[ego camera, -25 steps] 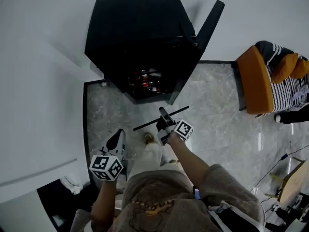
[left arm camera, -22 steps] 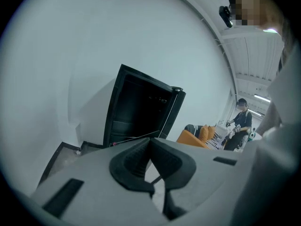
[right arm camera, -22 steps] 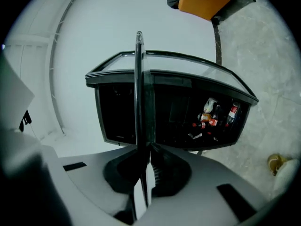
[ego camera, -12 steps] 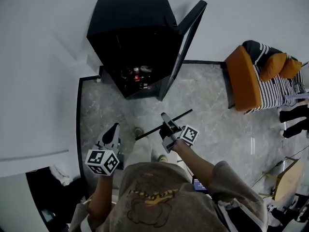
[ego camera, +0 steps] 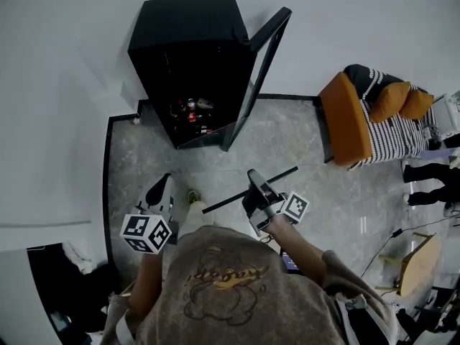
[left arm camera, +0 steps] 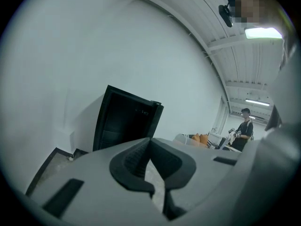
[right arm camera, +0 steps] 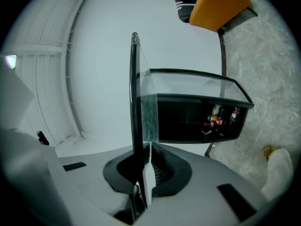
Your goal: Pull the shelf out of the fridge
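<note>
1. The left gripper (ego camera: 164, 182) hangs in front of the fridge (ego camera: 194, 56) and to its left side, over the grey marbled floor (ego camera: 144, 157); in the left gripper view its jaws are pressed together with nothing between them (left arm camera: 150, 141)
2. The black fridge stands against the white wall, and its door (ego camera: 262, 63) is swung open on the right side
3. Bottles and cans (ego camera: 190, 110) show low inside the fridge
4. The shelf (ego camera: 230, 199) is out of the fridge, well apart from its open front, and from the head view shows edge-on as a thin dark bar
5. The right gripper (ego camera: 254, 175), in front of the fridge and right of its door, is clamped on the shelf; in the right gripper view the pane (right arm camera: 135, 102) rises from between the pads (right arm camera: 157, 166) with the fridge beyond it
6. An orange armchair (ego camera: 345, 121) with a striped cushion (ego camera: 388, 131) sits well to the right of the fridge
</note>
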`<act>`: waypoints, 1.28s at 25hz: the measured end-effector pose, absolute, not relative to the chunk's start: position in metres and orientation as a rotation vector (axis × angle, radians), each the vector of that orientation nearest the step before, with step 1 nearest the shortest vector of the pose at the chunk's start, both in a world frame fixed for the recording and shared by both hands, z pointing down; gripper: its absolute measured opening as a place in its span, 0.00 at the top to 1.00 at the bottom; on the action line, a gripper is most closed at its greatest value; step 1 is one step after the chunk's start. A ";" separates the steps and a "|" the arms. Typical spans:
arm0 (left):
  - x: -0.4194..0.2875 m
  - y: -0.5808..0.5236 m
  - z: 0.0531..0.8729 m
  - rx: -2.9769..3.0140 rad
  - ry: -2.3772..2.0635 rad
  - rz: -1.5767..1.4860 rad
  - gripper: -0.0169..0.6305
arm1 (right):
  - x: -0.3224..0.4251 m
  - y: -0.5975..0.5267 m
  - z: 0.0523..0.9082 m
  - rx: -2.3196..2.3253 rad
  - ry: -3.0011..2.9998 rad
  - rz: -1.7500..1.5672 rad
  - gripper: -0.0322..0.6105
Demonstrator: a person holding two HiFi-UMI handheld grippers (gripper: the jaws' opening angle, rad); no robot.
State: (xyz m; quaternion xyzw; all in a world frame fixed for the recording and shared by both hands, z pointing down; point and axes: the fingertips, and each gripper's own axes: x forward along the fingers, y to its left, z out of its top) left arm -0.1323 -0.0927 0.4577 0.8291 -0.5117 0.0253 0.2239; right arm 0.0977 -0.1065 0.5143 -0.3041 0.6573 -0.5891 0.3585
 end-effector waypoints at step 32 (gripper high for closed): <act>-0.148 -0.083 0.435 2.275 -1.482 -0.035 0.96 | 0.106 -0.057 0.457 -0.679 1.649 -1.473 0.90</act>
